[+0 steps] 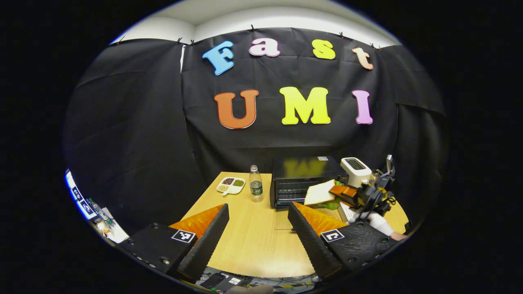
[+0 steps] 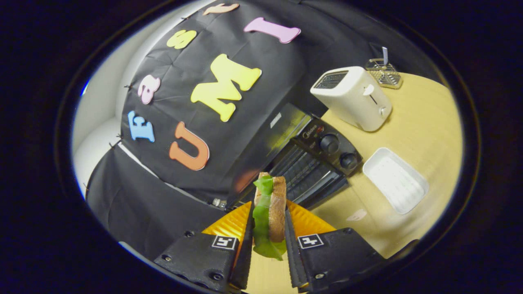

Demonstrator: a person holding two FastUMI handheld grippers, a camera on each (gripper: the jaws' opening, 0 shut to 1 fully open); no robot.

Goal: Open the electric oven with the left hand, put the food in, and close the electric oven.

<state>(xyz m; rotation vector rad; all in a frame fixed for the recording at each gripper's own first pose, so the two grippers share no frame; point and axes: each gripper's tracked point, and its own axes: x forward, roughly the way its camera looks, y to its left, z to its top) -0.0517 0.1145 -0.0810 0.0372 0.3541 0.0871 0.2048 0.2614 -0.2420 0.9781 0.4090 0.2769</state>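
Oven [image 1: 304,179], black and boxy, sits at the back of the desk [image 1: 253,241] against the booth's cloth wall, its door shut. Starting at the left in the left gripper view, a divided dish [image 1: 231,184] with small heaps of food lies near the desk's far edge, and a clear bottle [image 1: 256,183] stands upright just beside it, between the dish and the oven. The left claw [image 1: 258,237] hangs over the bare front of the desk with its fingers wide apart, nothing between them. Further right, the right claw [image 1: 339,192] reaches in front of the oven, carrying the sandwich [image 1: 320,192]. In the right gripper view its two fingers are clamped on that sandwich [image 2: 269,214], bread and green lettuce held on edge, with the oven's two knobs [image 2: 329,143] just beyond. A white toaster [image 2: 353,98] stands to the right of the oven, a wire rack [image 2: 383,73] behind it, and an empty white tray [image 2: 395,180] lies near the knobs.
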